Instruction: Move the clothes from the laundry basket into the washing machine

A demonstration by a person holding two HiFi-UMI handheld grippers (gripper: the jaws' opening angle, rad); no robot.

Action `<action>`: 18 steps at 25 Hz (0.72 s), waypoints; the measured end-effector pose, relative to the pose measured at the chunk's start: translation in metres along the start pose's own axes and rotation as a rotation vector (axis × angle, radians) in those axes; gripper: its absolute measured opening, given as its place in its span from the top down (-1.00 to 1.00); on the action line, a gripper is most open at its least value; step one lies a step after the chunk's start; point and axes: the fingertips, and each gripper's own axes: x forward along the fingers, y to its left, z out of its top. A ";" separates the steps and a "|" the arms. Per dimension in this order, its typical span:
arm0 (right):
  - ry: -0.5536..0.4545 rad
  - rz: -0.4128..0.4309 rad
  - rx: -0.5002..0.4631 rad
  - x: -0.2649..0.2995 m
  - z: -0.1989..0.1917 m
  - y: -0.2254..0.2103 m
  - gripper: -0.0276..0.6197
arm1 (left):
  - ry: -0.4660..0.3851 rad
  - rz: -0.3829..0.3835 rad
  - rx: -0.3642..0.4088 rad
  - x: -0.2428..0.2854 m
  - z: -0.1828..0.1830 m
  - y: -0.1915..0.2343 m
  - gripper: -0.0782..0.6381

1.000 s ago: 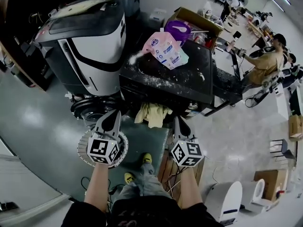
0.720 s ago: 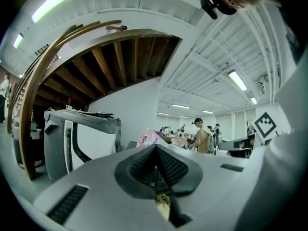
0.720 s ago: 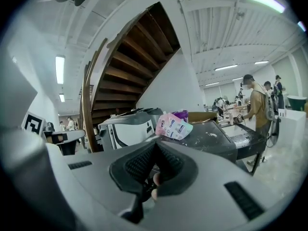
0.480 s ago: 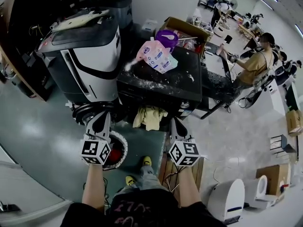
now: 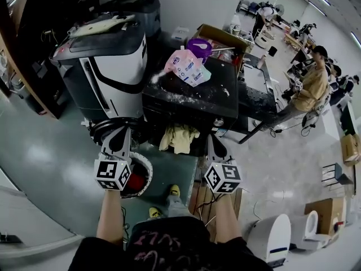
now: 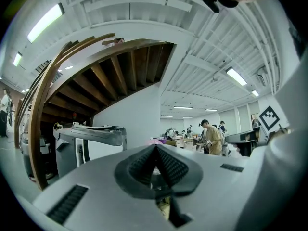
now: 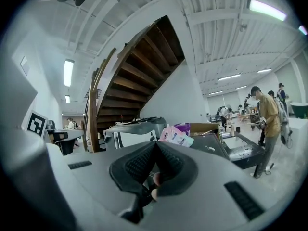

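Left gripper [image 5: 124, 131]: fingers pressed fully together, at 9 o'clock of the cloth.
Right gripper [image 5: 212, 140]: fingers closed, with a pale scrap low between them that could not be identified; at 3 o'clock of the cloth.
Yellow cloth [image 5: 179, 138]: hung at the black tabletop's [image 5: 192, 103] front edge, between both grippers.
Laundry basket [image 5: 151, 173]: on the floor at 5 o'clock of the left gripper, holding a red garment [image 5: 136, 183].

We find no word here that we can read. The pink pouch [image 5: 188, 66] carries blue print, too small for us to make out. The cubes [image 5: 111, 174] on the left gripper [image 5: 120, 131] and right gripper [image 5: 213, 141] show only black-and-white square patterns, no letters. Pink scrawl on the person's dark shirt [image 5: 163, 247] may be lettering, but we cannot read it.
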 end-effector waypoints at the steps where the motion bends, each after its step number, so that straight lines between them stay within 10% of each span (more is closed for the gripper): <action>1: -0.003 0.001 -0.004 -0.002 0.003 -0.001 0.91 | -0.002 0.001 0.004 -0.001 0.003 -0.001 0.75; 18: -0.050 -0.046 -0.033 -0.035 0.028 -0.014 0.91 | -0.004 -0.058 0.040 -0.005 0.022 -0.030 0.75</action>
